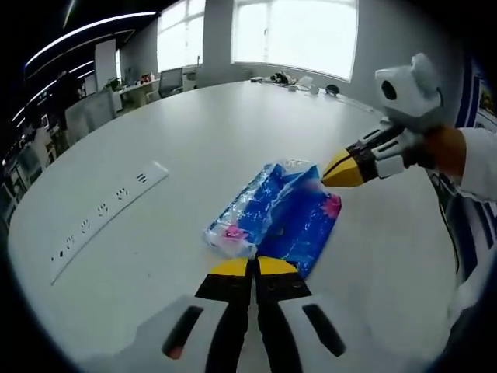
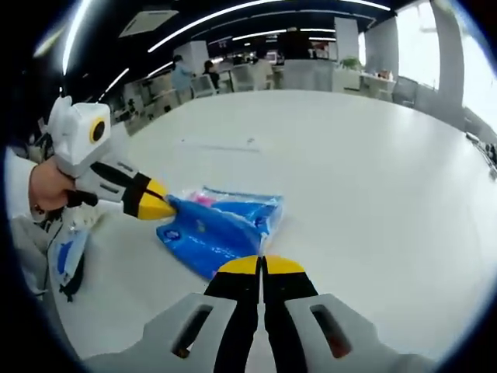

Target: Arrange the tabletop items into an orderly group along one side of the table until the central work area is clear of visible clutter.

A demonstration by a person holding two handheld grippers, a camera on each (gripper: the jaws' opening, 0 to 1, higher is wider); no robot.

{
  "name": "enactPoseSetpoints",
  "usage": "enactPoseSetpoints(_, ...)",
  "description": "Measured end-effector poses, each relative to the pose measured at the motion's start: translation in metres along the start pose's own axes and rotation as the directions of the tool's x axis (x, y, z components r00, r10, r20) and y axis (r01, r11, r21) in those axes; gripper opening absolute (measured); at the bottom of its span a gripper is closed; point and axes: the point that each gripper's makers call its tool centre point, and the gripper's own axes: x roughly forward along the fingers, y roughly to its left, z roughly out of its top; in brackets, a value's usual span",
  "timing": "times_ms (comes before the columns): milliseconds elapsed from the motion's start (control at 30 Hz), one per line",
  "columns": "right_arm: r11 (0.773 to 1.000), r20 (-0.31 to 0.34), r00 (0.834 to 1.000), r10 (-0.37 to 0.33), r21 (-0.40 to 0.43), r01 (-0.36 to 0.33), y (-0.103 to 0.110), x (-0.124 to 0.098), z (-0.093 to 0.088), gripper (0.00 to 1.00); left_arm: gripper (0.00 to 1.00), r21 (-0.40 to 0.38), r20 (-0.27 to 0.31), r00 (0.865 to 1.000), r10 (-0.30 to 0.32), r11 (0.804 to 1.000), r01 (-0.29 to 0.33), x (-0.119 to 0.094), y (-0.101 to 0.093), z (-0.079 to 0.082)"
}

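Left gripper [image 1: 252, 266] at 6 o'clock in the left gripper view, jaws pressed together on the near edge of the blue packet [image 1: 283, 221], which lies mid-table [image 1: 194, 124]. Right gripper [image 1: 335, 172] comes in from 2 o'clock, jaws closed on the packet's far corner. Socket strip [image 1: 105, 214] at 9 o'clock.

Right gripper view: right gripper [image 2: 262, 265] at 6, left gripper [image 2: 159, 206] at 9, packet [image 2: 217, 225] between.
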Motion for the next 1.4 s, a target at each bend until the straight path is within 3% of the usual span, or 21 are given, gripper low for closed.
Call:
enactPoseSetpoints(300, 1.0, -0.007, 1.0, 0.0, -0.004, 0.0, -0.003, 0.002, -0.004, 0.0, 0.01, 0.018, -0.006, 1.0, -0.005, 1.0, 0.005, 0.001, -0.001, 0.0)
enactPoseSetpoints(400, 1.0, -0.005, 1.0, 0.002, 0.012, -0.002, -0.003, 0.002, -0.004, 0.0, 0.05, -0.013, -0.007, 1.0, -0.011, 1.0, 0.011, 0.001, -0.002, -0.001)
enactPoseSetpoints(867, 0.999, -0.006, 1.0, -0.03, 0.015, 0.03, -0.008, 0.0, -0.007, 0.19, 0.21, -0.048, 0.0, 1.0, -0.012, 0.999, 0.012, -0.008, -0.004, 0.002)
enactPoseSetpoints(1400, 0.999, 0.032, 0.998, -0.047, 0.019, 0.046, -0.002, -0.014, 0.008, 0.28, 0.36, -0.049, 0.04, 0.999, 0.008, 0.999, -0.006, -0.028, -0.002, 0.016)
